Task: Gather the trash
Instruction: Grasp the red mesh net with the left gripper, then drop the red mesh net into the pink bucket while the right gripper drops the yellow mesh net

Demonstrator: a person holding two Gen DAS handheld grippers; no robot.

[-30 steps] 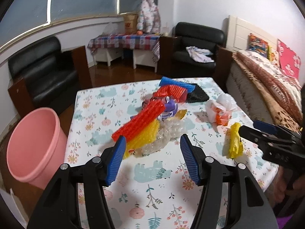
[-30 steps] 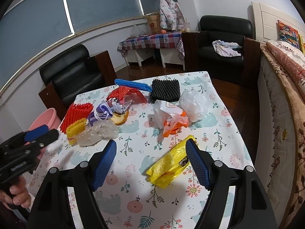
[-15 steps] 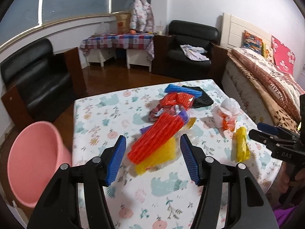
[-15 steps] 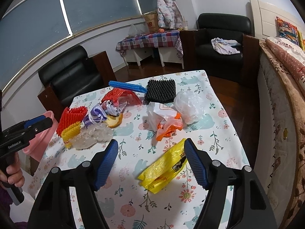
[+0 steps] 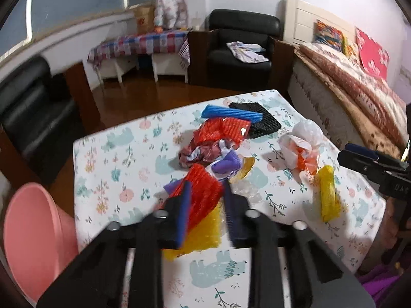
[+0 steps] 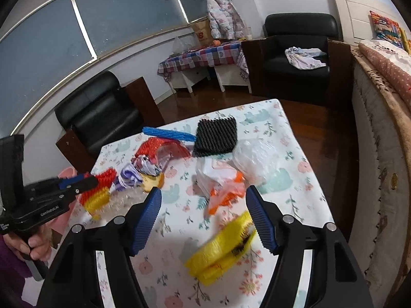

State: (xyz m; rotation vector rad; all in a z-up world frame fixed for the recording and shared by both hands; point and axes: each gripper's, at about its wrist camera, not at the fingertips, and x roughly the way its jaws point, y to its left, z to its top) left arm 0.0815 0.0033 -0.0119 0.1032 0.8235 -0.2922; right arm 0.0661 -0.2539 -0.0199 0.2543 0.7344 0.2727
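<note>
Red foam net [image 5: 203, 192] lies at the near-left end of the trash pile on the desk [image 5: 108, 154], on top of a yellow net [image 5: 203, 233]. Left tool [image 5: 205, 205] is closing on the red net: the net sits between the jaws and the pads look pressed against its sides, probably the first pick. Pink bin [image 5: 33, 231] stands on the floor just off the desk's left edge, presumably placed there for a short drop.

Yellow bag [image 6: 223, 246] lies nearer the right side, between the jaws of the right tool [image 6: 205, 218]. Those jaws are narrowing but remain wide apart, not touching the bag; likely the next pick.

Legible writing: "GenRobot.AI" on the left tool body in the right wrist view. Other print is too blurred.
</note>
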